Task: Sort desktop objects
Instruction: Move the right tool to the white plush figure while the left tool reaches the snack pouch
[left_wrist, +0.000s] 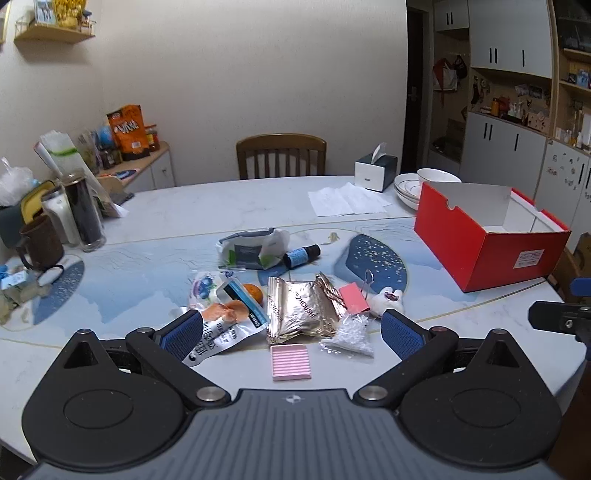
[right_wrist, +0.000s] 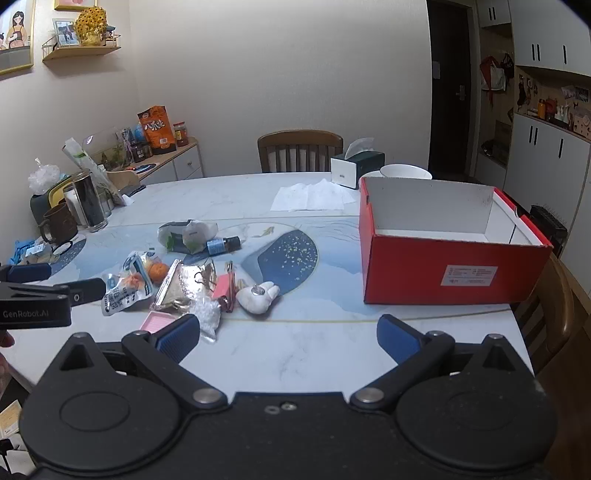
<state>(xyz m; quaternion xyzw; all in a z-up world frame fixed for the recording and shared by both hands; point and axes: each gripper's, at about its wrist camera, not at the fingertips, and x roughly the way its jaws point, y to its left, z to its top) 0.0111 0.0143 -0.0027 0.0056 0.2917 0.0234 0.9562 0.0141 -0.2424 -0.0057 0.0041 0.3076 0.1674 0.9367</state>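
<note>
Marble table (left_wrist: 221, 206) carries red box (left_wrist: 487, 251), scattered packets (left_wrist: 306, 310)

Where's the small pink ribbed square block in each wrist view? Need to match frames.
Left wrist: pink ribbed square block lies low centre, flat on the table, nearest the camera, just below the crumpled gold foil packet.
Right wrist: low left, only a corner shows; the gripper's left finger hides the rest.
Shared landmark: open red cardboard box, to the right in both.

Both wrist views look forward and down over the table (left_wrist: 229, 201), sharing the red box (right_wrist: 443, 273).
</note>
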